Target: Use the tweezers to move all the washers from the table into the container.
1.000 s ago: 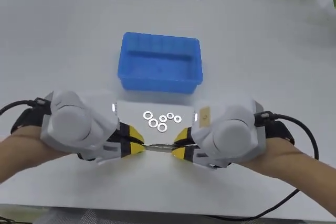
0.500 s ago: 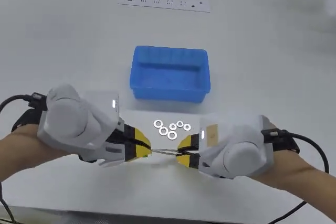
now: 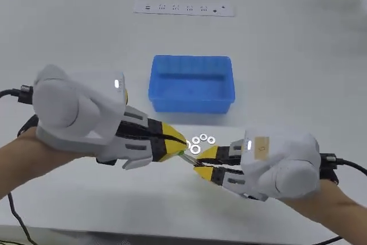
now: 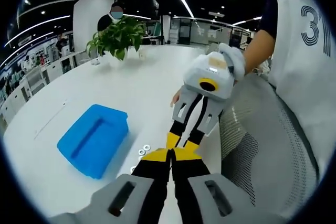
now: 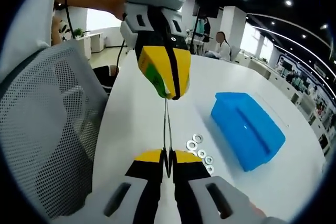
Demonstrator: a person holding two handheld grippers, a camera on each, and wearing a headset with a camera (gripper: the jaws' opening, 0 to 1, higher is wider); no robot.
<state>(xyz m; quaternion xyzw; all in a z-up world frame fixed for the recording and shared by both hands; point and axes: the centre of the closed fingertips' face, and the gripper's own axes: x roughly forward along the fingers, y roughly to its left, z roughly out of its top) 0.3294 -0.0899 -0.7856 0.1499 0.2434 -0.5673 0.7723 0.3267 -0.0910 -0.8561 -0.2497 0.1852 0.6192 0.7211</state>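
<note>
- left claw: jaws pinched narrow, clamped on one end of the tweezers, coming in from the left above the table
- right claw: jaws pinched narrow on the other end of the tweezers, tips facing the left claw, nearly touching
- tweezers: thin and metal, held off the table, spanning the short gap between the two claws
- washers: small cluster flat on the table, just beyond the claw tips, between them and the container
- container: blue, open top, upright, near the washers, apart from them
- power strip: far edge of the table, well behind the container
</note>
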